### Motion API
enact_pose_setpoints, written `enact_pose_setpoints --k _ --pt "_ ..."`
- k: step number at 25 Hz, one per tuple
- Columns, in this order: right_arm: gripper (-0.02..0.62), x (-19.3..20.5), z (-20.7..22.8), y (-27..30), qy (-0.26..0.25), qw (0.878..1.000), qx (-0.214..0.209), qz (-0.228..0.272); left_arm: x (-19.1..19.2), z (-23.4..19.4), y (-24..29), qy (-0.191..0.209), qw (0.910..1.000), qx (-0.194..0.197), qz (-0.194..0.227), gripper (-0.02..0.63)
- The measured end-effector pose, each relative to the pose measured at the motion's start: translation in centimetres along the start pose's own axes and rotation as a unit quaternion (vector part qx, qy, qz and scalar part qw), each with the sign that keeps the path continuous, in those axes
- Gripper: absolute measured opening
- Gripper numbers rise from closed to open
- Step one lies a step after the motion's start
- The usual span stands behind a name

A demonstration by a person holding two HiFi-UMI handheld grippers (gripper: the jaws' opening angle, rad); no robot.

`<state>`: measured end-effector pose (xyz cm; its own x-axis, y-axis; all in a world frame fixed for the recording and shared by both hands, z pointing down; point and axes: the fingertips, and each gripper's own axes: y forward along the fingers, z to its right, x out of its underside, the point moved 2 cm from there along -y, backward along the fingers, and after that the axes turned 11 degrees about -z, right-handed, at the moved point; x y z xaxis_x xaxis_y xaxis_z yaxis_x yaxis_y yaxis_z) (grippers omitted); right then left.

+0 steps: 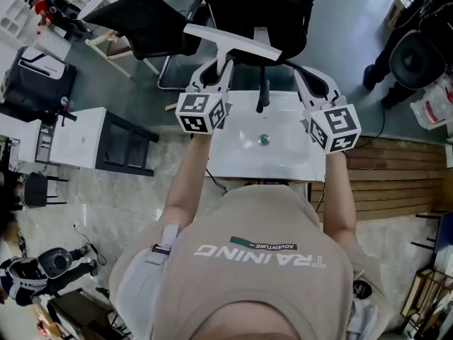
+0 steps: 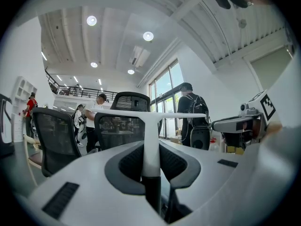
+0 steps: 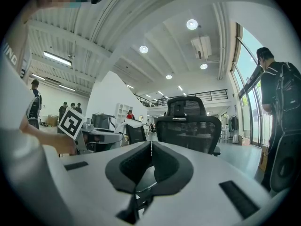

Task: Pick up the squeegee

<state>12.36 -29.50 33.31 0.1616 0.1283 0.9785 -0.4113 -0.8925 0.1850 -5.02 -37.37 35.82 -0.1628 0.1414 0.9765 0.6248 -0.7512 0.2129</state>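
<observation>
The squeegee [image 1: 231, 42] is white and T-shaped, with a long blade across the top of its handle. My left gripper [image 1: 222, 69] is shut on the handle and holds it in the air over the far edge of a white basin [image 1: 283, 165]. In the left gripper view the squeegee [image 2: 151, 140] stands upright between the pads, its blade level above them. To the right, my right gripper [image 1: 300, 72] hangs at about the same height. In the right gripper view, the right gripper [image 3: 151, 143] has its pads closed together with nothing between them.
A black tap [image 1: 262, 95] and a drain [image 1: 264, 139] belong to the basin. Black office chairs [image 1: 248, 9] stand just beyond it. A white cabinet [image 1: 78, 137] is at the left and wooden slats [image 1: 396, 179] at the right. People [image 2: 193, 121] stand in the room beyond.
</observation>
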Motion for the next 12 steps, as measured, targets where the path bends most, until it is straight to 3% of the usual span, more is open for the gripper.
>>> enact_pose_setpoints --k 12 --pt "0.034 0.22 0.42 -0.22 -0.013 1.000 0.002 -0.005 -0.27 0.51 0.47 -0.003 1.0000 0.001 0.009 0.081"
